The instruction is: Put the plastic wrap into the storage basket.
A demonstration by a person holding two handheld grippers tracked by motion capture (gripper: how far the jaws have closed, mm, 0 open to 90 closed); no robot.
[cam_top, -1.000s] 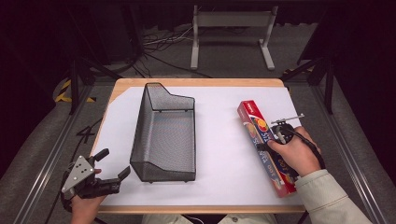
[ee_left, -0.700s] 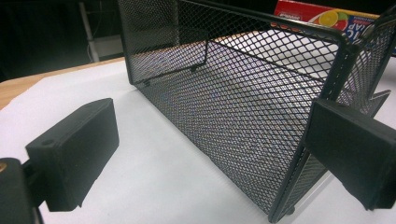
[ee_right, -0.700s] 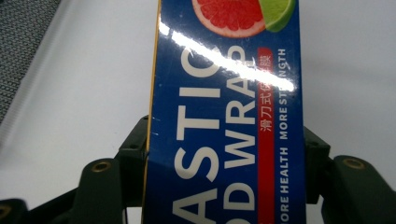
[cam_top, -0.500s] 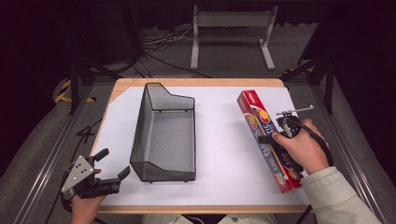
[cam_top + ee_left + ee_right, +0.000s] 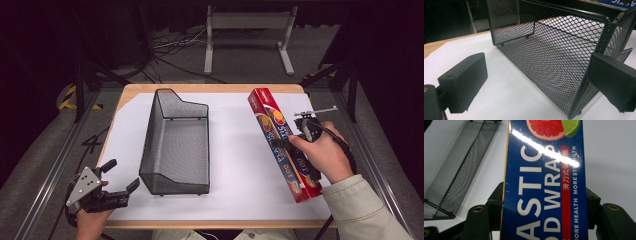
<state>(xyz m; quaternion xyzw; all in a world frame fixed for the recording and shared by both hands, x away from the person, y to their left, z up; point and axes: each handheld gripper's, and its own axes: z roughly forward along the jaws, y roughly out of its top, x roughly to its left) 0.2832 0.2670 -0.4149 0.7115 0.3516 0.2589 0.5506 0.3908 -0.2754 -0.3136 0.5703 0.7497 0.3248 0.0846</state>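
Observation:
A long red and blue plastic wrap box lies slanted on the right of the white sheet, its far end raised. My right gripper is shut on its middle, one jaw on each long side, as the right gripper view shows around the box with the gripper. A black wire mesh basket stands left of centre. My left gripper is open and holds nothing at the front left corner, just short of the basket's near end. The left gripper's jaws are wide apart.
White paper covers the wooden table, with bare room between basket and box. The basket's mesh wall lies to the left of the box. A metal stand and cables sit on the floor beyond the far edge.
My right gripper has moved the box a little toward the far left, its far end rising. The left gripper and basket stayed put.

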